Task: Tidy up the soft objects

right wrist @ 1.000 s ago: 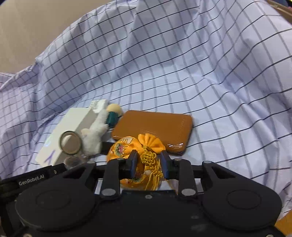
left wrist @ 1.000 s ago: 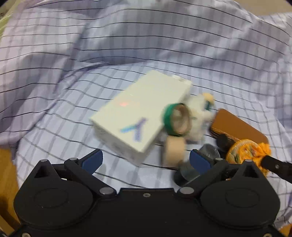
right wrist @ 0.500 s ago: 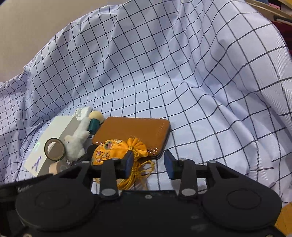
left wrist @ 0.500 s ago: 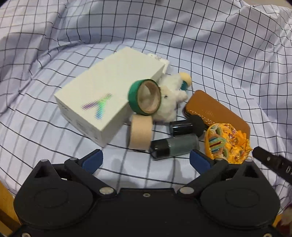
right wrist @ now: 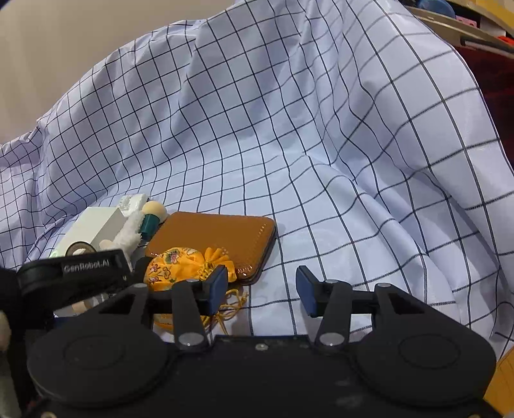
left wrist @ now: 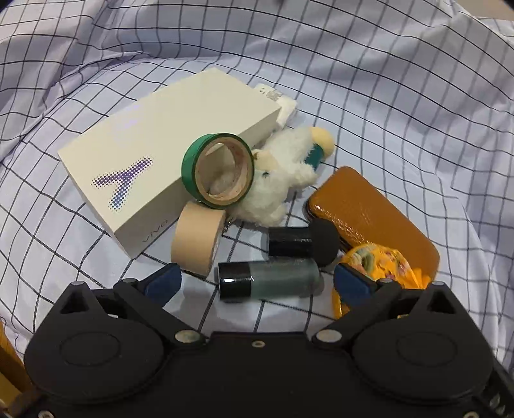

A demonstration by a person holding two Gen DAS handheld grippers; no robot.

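Note:
An orange embroidered pouch point(right wrist: 180, 265) lies on the checked cloth point(right wrist: 321, 144) against a brown leather case point(right wrist: 212, 236). My right gripper point(right wrist: 261, 291) hangs just right of the pouch, its jaws opening with nothing between them; the pouch's cord trails by the left finger. In the left wrist view the pouch point(left wrist: 382, 263) sits behind my right fingertip. My left gripper point(left wrist: 257, 283) stands open over a dark-capped bottle point(left wrist: 270, 278). A white plush toy point(left wrist: 279, 180) lies beyond it, beside a green tape roll point(left wrist: 218, 170).
A cream box point(left wrist: 160, 157) lies at the left with a beige tape roll point(left wrist: 197, 239) leaning on it. A black foam-tipped cylinder point(left wrist: 305, 241) lies by the brown case point(left wrist: 369, 212). Wooden shelving point(right wrist: 465, 29) shows at the top right. The cloth rises in folds behind.
My right gripper has let go of the orange pouch and opened, and the pouch now lies on the cloth. The left gripper has moved in closer over the bottle and tape rolls.

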